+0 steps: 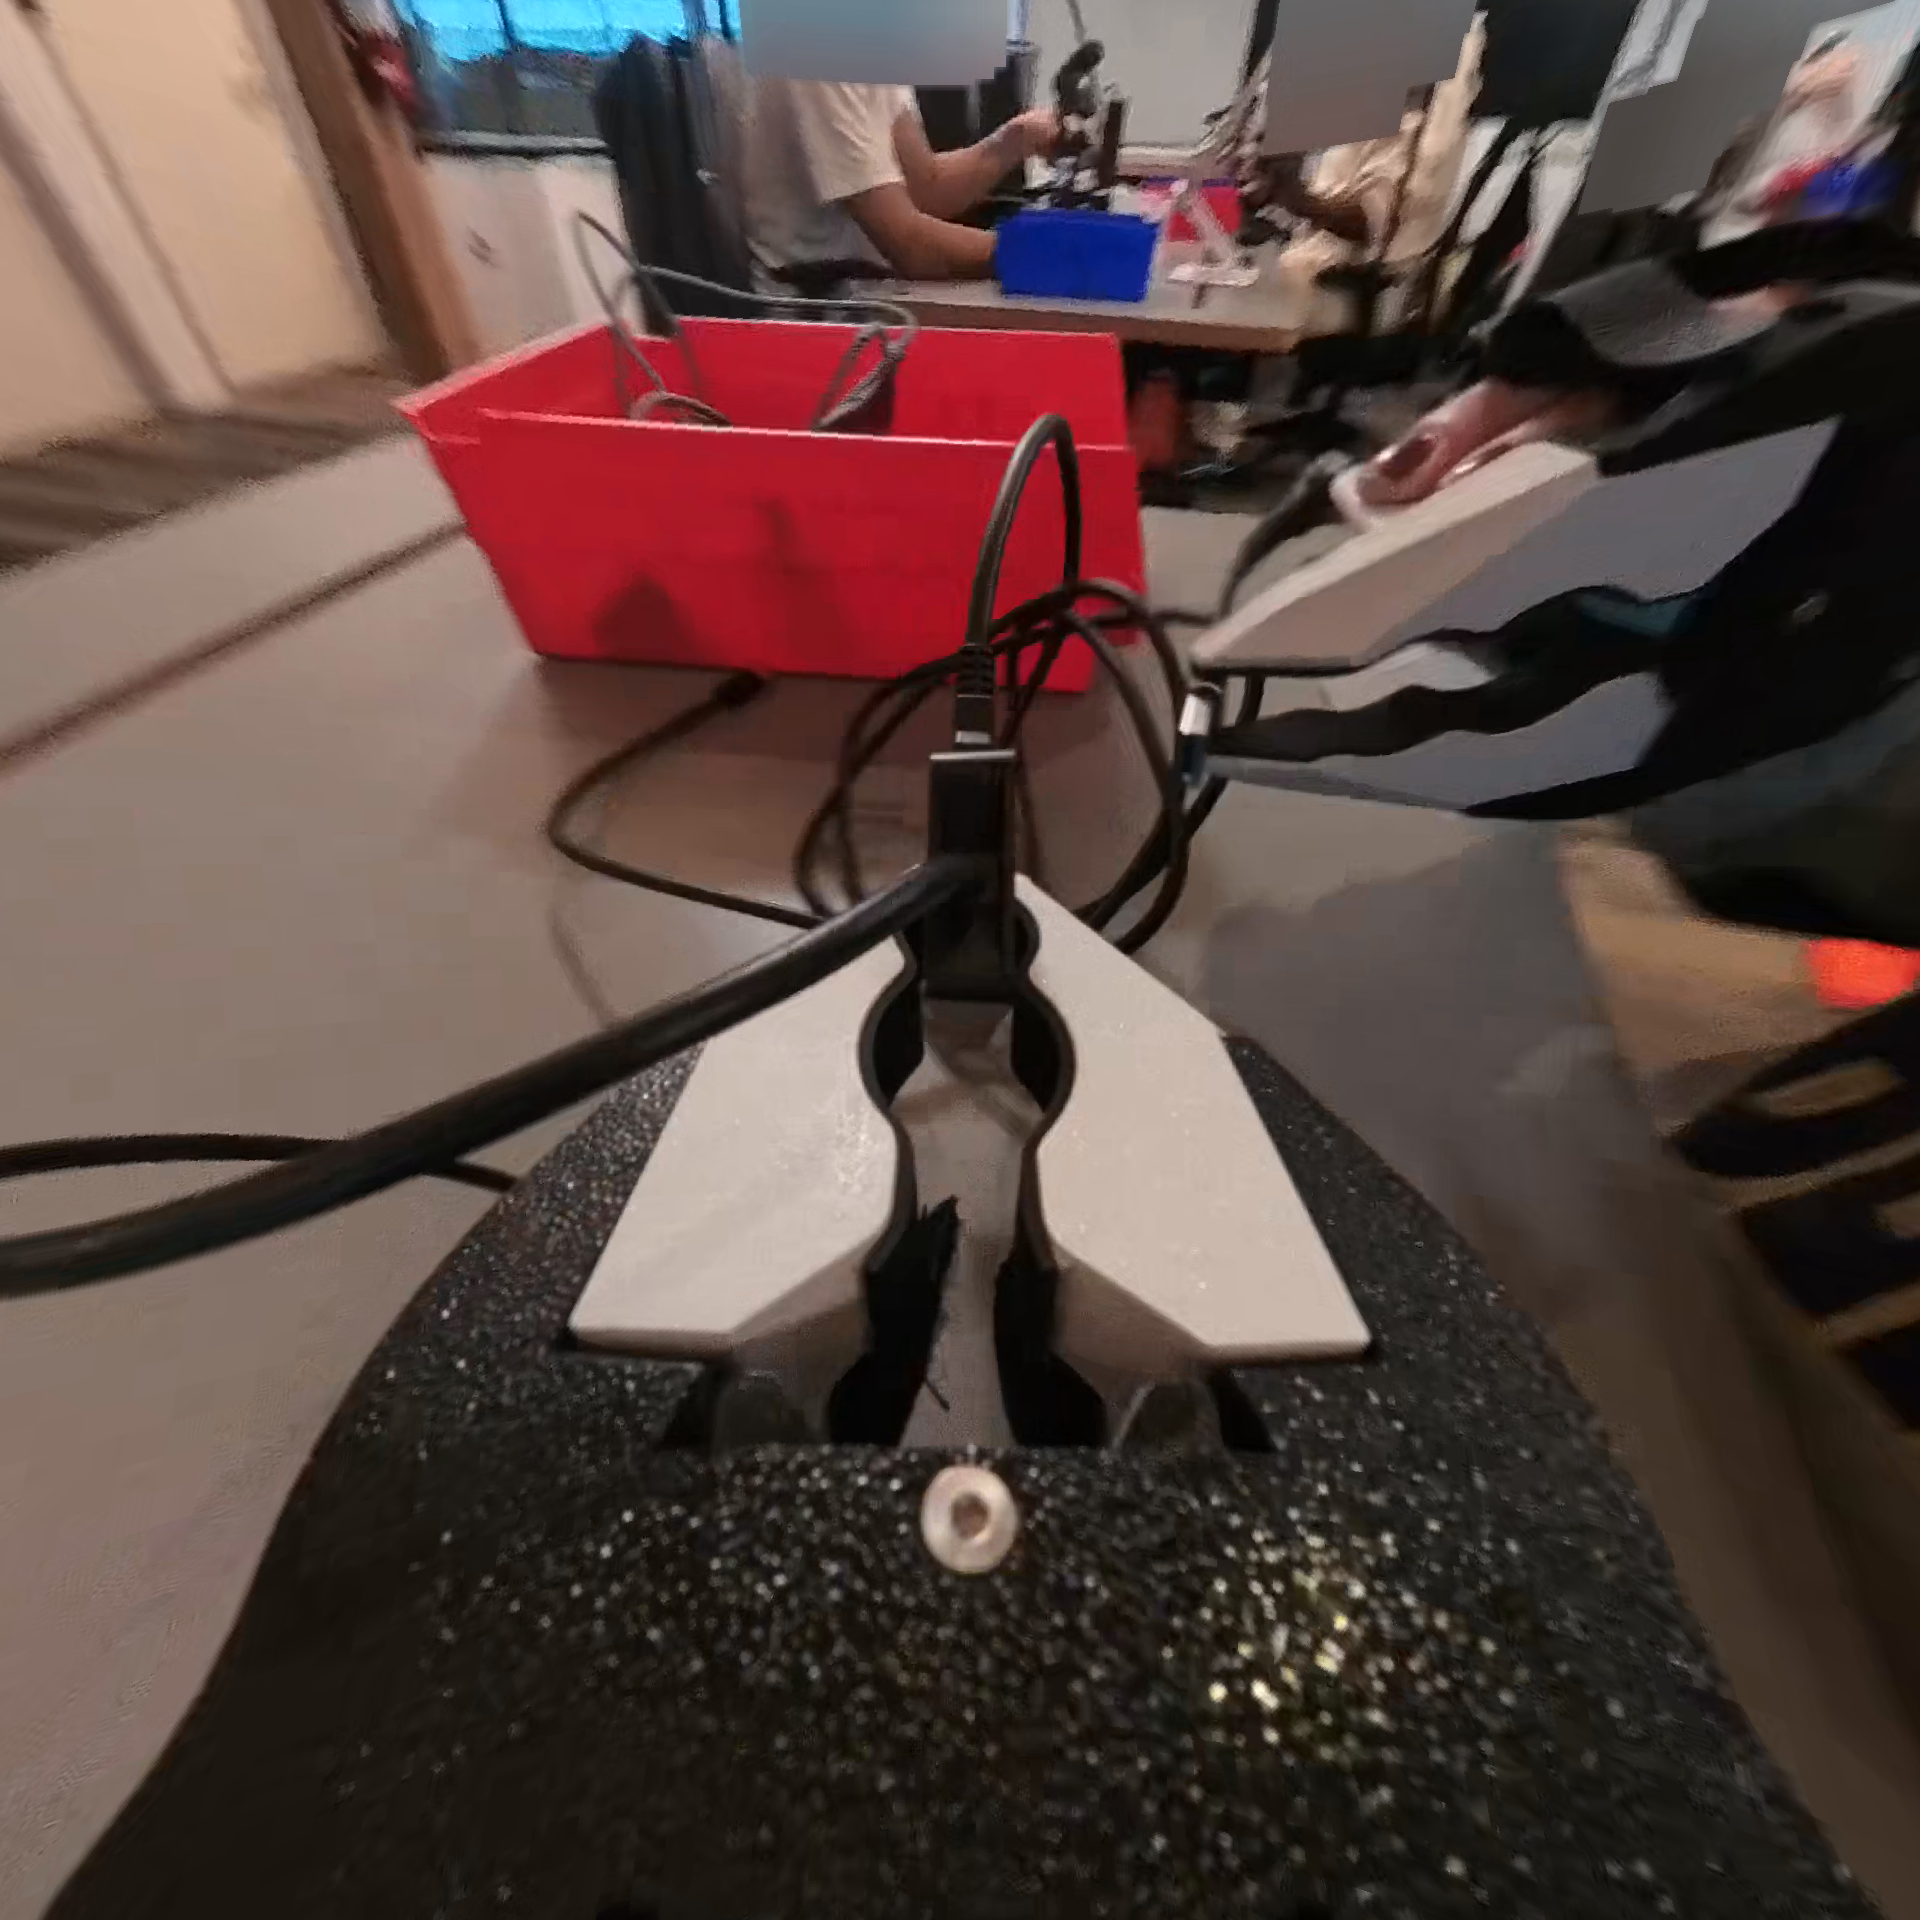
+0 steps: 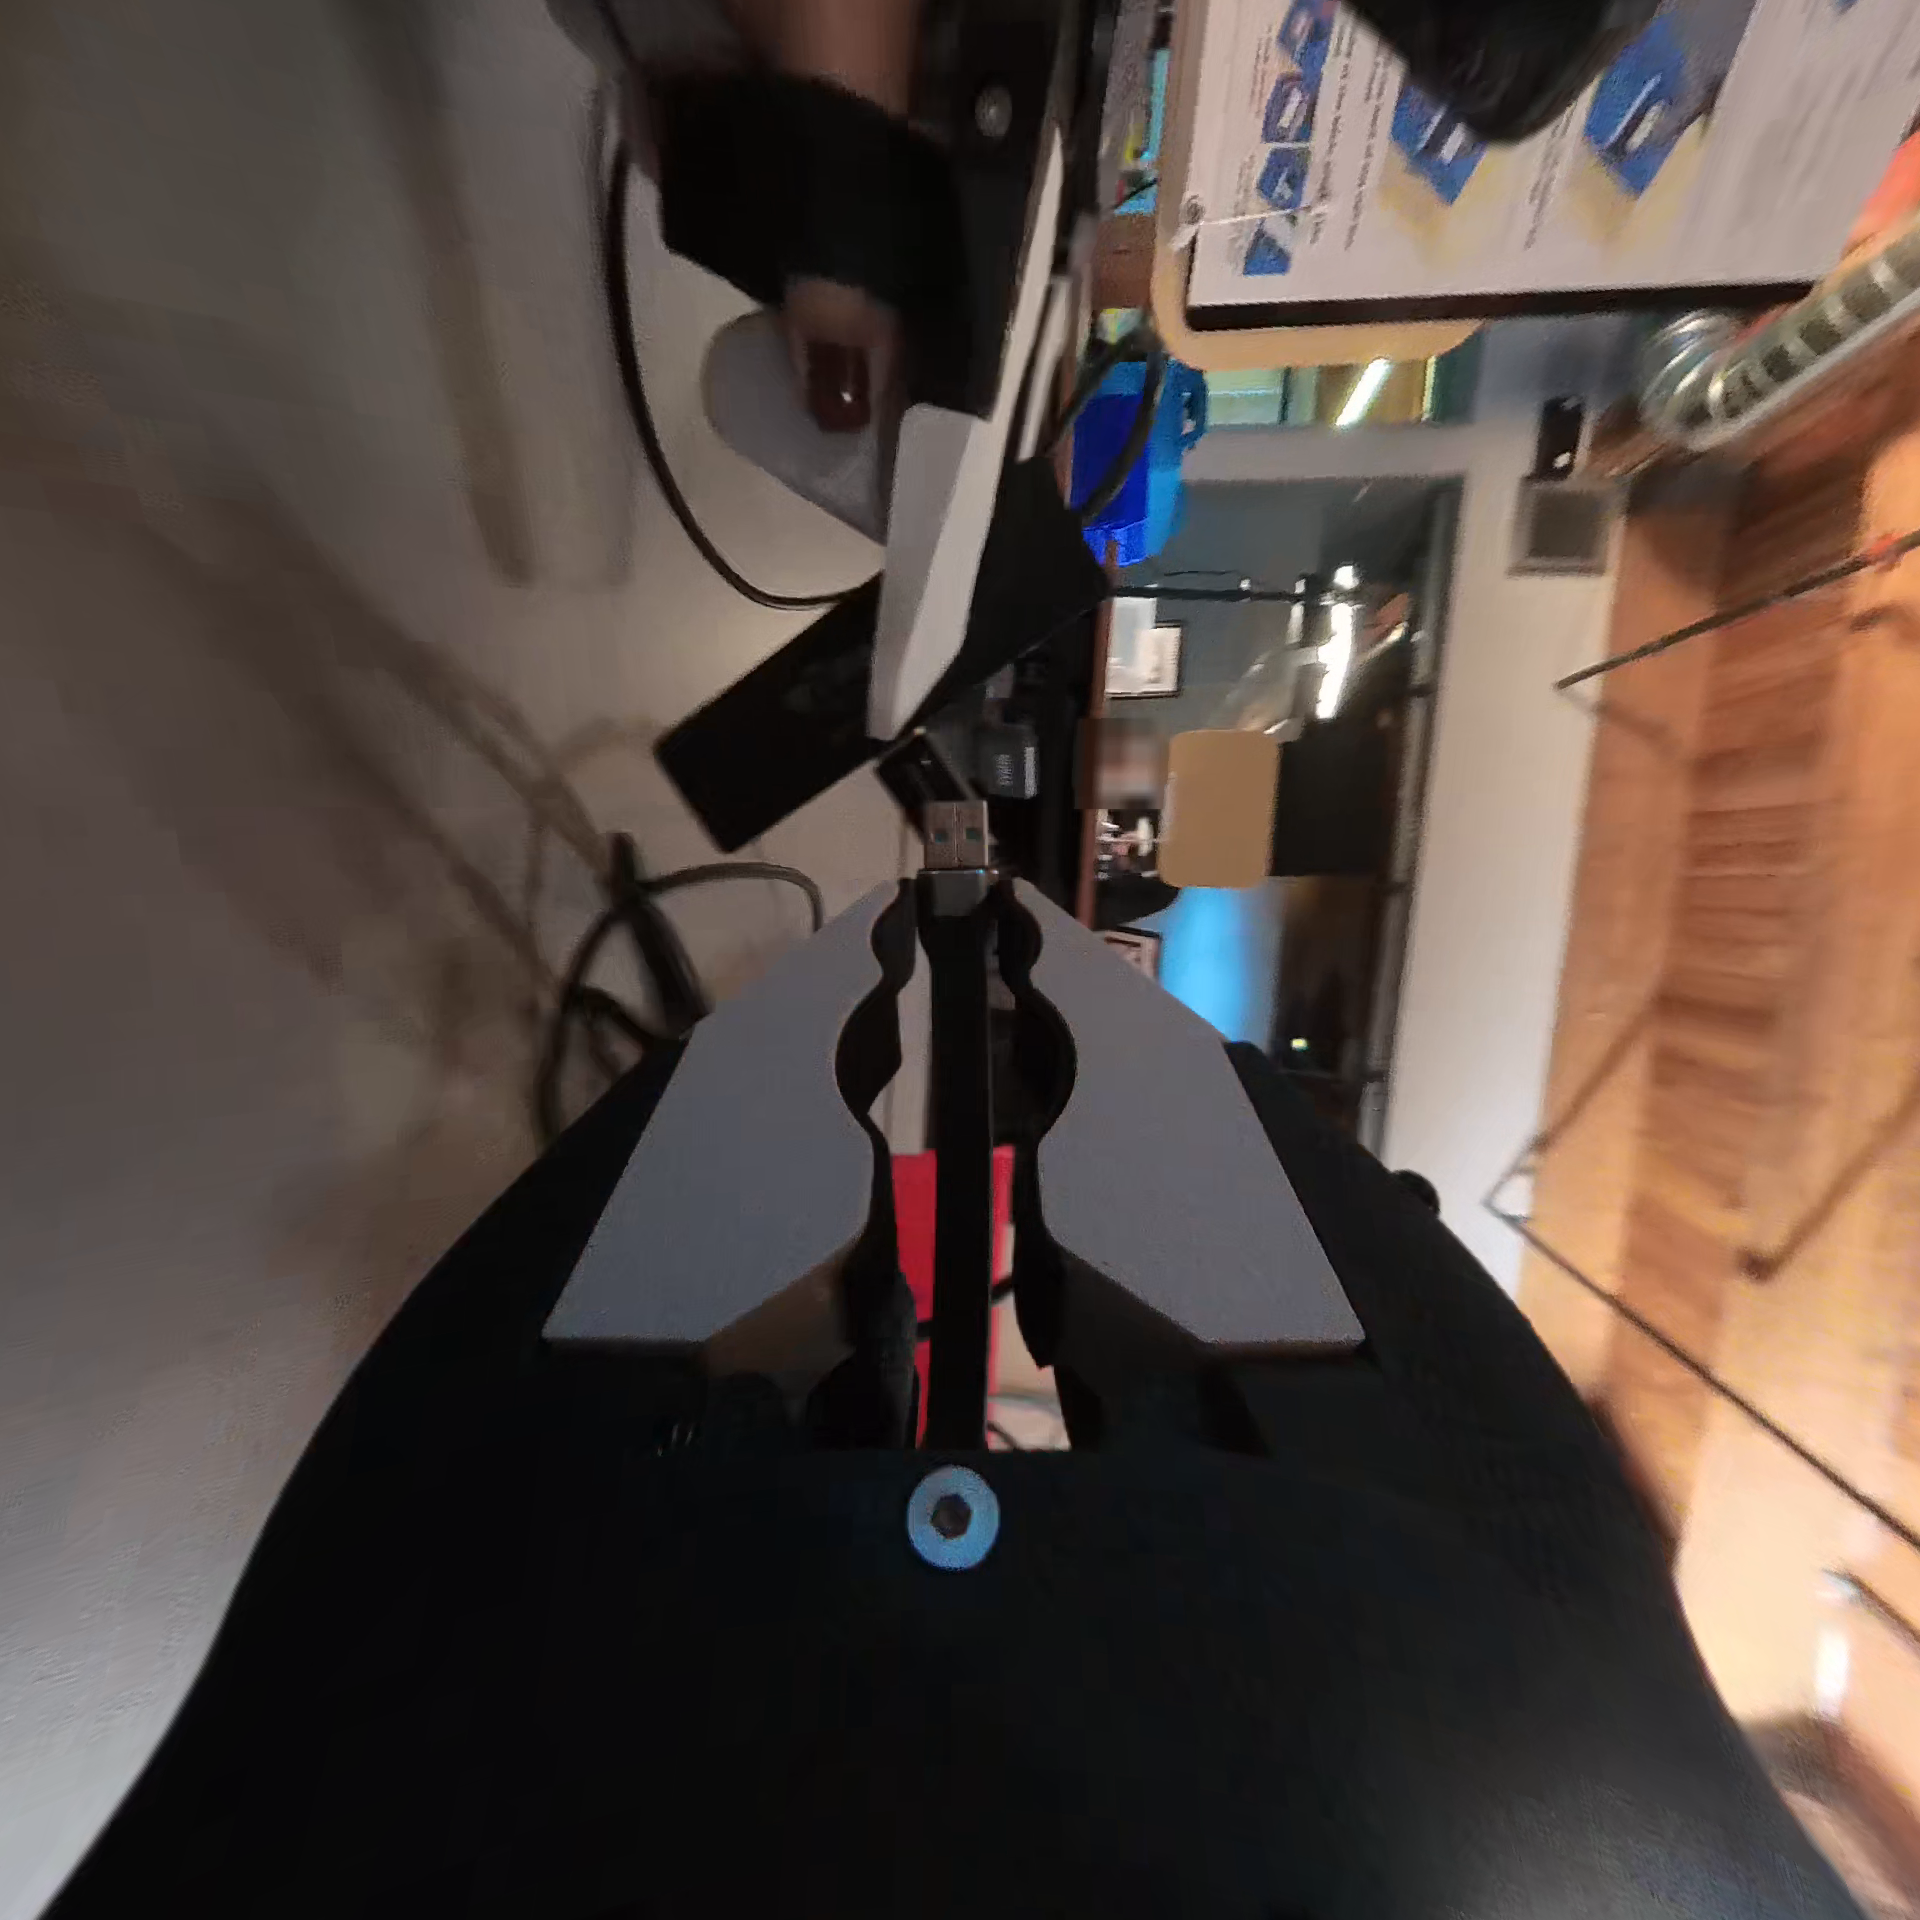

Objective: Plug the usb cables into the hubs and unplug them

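My left gripper (image 1: 966, 920) is shut on a black USB hub (image 1: 968, 831) and holds it on edge above the table. One black cable's plug (image 1: 972, 701) sits in the hub's far end, and a thick black lead (image 1: 582, 1070) leaves the hub to the left. My right gripper (image 2: 956, 899) is shut on a USB cable, whose metal plug (image 2: 956, 840) sticks out past the fingertips. The plug tip is a short gap from the hub (image 2: 764, 727). In the left wrist view the right gripper (image 1: 1205, 717) comes in from the right with the silver plug (image 1: 1195, 715).
A red bin (image 1: 790, 540) with more cables stands on the grey table (image 1: 312, 831) behind the hub. Loops of black cable (image 1: 1132, 790) lie between the bin and the grippers. A person sits at a far desk with a blue box (image 1: 1075, 255).
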Action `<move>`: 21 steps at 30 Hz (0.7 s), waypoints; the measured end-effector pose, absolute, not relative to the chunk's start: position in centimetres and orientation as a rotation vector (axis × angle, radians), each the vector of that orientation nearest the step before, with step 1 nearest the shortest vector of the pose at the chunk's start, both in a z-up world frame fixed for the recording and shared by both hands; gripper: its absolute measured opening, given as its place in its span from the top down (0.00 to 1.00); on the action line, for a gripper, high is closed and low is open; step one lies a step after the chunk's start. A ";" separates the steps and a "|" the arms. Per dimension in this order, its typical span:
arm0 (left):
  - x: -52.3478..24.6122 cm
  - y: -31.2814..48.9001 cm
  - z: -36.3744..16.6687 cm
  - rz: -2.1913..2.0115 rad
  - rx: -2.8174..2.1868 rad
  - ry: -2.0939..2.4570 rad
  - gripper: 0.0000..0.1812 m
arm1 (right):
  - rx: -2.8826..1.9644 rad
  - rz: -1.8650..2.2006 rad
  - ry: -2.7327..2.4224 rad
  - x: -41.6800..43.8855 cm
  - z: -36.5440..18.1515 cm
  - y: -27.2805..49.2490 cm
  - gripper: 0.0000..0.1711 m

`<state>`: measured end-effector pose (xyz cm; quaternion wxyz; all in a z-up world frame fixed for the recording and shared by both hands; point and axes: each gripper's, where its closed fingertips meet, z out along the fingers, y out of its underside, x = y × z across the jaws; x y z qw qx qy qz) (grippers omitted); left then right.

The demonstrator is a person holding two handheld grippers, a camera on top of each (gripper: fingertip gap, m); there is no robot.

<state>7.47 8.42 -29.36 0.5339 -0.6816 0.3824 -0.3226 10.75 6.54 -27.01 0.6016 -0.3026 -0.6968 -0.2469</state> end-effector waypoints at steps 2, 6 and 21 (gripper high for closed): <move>8.0 8.0 -29.4 -0.891 -1.642 0.884 0.96 | -0.641 -0.648 -1.621 10.7 -25.6 6.9 0.92; 8.4 7.8 -29.4 -1.037 -1.636 0.833 0.96 | -0.543 -0.769 -1.689 10.1 -23.1 7.6 0.92; 8.8 7.5 -28.5 -1.176 -1.569 0.786 0.95 | -0.291 -0.909 -2.134 7.7 -25.7 8.5 0.92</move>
